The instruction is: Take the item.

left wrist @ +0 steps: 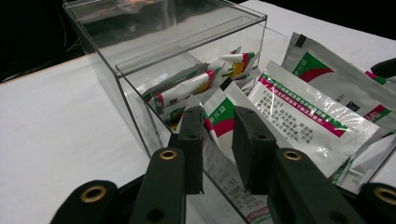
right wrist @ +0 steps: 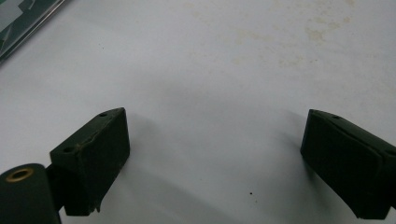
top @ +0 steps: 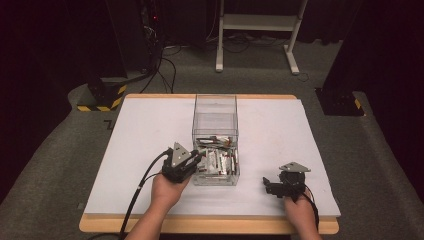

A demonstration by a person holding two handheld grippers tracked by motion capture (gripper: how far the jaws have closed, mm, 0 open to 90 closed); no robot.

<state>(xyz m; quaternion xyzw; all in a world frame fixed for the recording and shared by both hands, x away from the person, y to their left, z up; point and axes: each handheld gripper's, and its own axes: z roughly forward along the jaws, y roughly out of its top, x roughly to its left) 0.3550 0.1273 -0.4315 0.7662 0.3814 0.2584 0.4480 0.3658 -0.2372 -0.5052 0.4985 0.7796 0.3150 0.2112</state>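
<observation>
A clear plastic box stands open-topped in the middle of the white table and holds several white sachets printed in green and pink. My left gripper reaches over the box's near left rim. In the left gripper view its jaws stand close together on one upright sachet, with more sachets lying to the right and the box wall behind. My right gripper rests low over bare table right of the box. It is open, with nothing between its jaws.
The white table top has a wooden front edge. Beyond the table are a black stand with yellow-striped feet, floor cables, a white desk frame and a dark post base.
</observation>
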